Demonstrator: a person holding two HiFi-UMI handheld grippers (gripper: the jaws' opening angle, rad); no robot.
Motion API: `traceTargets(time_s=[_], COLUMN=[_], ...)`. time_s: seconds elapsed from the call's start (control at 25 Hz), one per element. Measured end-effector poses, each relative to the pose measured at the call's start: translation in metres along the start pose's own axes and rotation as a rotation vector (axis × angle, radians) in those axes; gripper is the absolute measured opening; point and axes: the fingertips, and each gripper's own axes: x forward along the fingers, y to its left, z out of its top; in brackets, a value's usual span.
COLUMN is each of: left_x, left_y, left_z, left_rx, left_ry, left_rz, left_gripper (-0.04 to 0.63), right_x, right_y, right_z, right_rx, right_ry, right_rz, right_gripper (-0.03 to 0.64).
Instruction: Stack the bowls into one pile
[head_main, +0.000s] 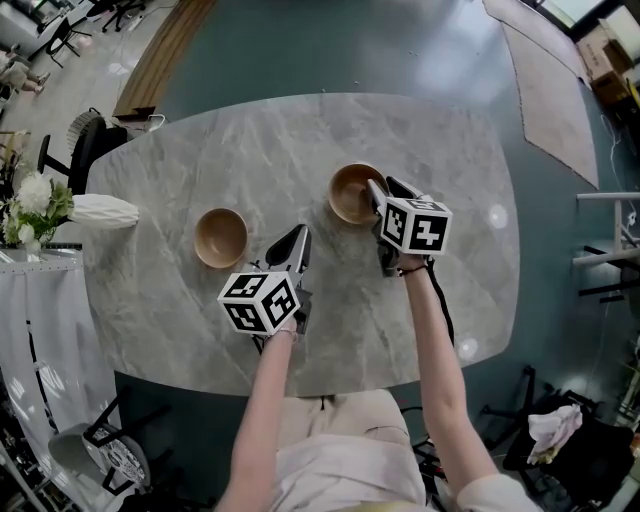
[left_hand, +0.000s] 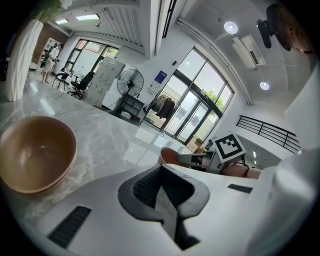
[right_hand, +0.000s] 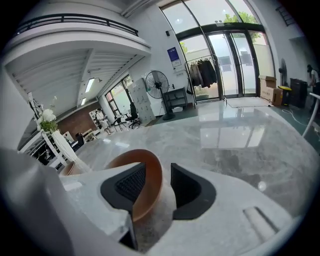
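We are seeing the right gripper (head_main: 383, 186) covering the near rim of the darker bowl (head_main: 350, 195), while the lighter bowl (left_hand: 31, 155) is running off the left gripper view's edge.

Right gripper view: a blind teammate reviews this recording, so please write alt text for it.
The right claw stands open with the near wall of a round brown wooden bowl in its gap, not clamped. The bowl sits on a grey marble table in a bright, glass-fronted hall.

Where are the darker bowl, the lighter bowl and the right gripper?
darker bowl (head_main: 350, 195), head view, its inner floor.
lighter bowl (head_main: 220, 237), head view, its inner floor.
right gripper (right_hand: 159, 169), right gripper view, gap between its open fingers, over the darker bowl's wall.
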Motion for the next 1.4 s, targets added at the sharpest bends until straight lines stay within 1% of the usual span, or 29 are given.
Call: traceTargets(time_s=[0.12, 0.24, 0.4, 0.68, 0.84, 1.0, 1.16, 1.4], left_x=[0.000, -0.002, -0.007, -0.025, -0.041, -0.060, -0.083, -0.121], left_y=[0.000, 0.003, 0.002, -0.001, -0.002, -0.003, -0.002, 0.007], left_z=[0.000, -0.001, -0.001, -0.007, -0.008, -0.004, -0.005, -0.004], left_rx=[-0.004, -0.007, -0.007, -0.021, -0.031, -0.036, -0.046, -0.059], left_ry=[0.002, 0.002, -0.002, -0.028, -0.044, -0.079, -0.118, -0.182], left_rz=[0.003, 0.005, 0.008, 0.030, 0.050, 0.074, 0.104, 0.156], left_gripper=[0.000, 0.000, 0.000, 0.000, 0.000, 0.000, 0.000, 0.000], right_x=[0.003, 0.005, 0.002, -0.009, -0.016, -0.026, -0.037, -0.048], right_y=[-0.002, -0.003, -0.004, 0.004, 0.015, 0.031, 0.045, 0.078], right_z=[-0.004, -0.008, -0.008, -0.009, -0.013, -0.012, -0.018, -0.026], right_rx=[0.022, 0.038, 0.048, 0.071, 0.093, 0.091, 0.089, 0.069], right_ry=[0.020, 0.030, 0.026, 0.010, 0.008, 0.007, 0.022, 0.031], right_rz=[-0.008, -0.019, -0.033, -0.001, 0.034, 0.070, 0.087, 0.145], right_gripper=[0.148, 0.123, 0.032, 0.029, 0.029, 0.029, 0.029, 0.029])
